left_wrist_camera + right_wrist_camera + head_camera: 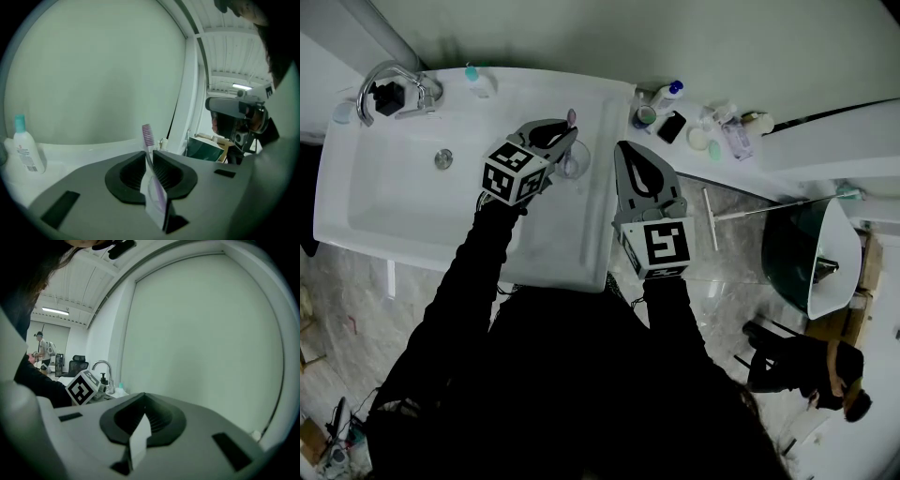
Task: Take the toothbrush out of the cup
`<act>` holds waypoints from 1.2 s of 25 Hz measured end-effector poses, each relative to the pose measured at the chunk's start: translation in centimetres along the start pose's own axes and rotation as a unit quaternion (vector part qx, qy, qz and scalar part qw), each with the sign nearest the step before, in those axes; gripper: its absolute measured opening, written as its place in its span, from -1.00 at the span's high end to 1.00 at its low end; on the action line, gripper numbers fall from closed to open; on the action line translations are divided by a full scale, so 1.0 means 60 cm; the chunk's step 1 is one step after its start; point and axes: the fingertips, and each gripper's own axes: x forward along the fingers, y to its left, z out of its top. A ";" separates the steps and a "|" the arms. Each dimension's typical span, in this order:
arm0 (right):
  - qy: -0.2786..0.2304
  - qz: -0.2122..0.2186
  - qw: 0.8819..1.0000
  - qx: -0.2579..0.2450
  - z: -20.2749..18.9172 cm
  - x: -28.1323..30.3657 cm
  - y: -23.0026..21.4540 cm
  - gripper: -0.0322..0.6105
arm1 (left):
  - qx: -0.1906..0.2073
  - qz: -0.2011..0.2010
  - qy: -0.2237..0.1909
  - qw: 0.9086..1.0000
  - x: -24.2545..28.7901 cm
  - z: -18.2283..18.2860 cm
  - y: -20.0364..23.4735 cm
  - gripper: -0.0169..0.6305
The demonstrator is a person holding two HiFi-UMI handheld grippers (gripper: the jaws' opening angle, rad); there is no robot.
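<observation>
Right gripper: jaws closed together, nothing between them, pointing at a plain pale wall.
Marker cube: black-and-white, left of the jaws, at the end of a dark sleeve.
Faucet: chrome, curved, just beyond the cube.
Office chair: dark, far left.
Person: standing, far left, beneath a ceiling light.

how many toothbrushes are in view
1. The toothbrush stands pinched in the left gripper, by the sink's right rim. More could hide among the counter clutter.
</observation>
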 end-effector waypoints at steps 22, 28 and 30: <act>-0.021 0.003 1.000 0.003 0.014 -0.013 0.000 0.89 | 0.027 -0.016 -0.106 0.994 -0.052 0.099 -0.050 0.89; -0.035 0.006 0.999 0.004 0.023 -0.020 0.000 0.89 | 0.037 -0.011 -0.161 0.986 -0.092 0.170 -0.075 0.89; -0.040 0.011 0.999 0.007 0.025 -0.021 0.004 0.89 | 0.041 -0.013 -0.175 0.984 -0.105 0.191 -0.088 0.89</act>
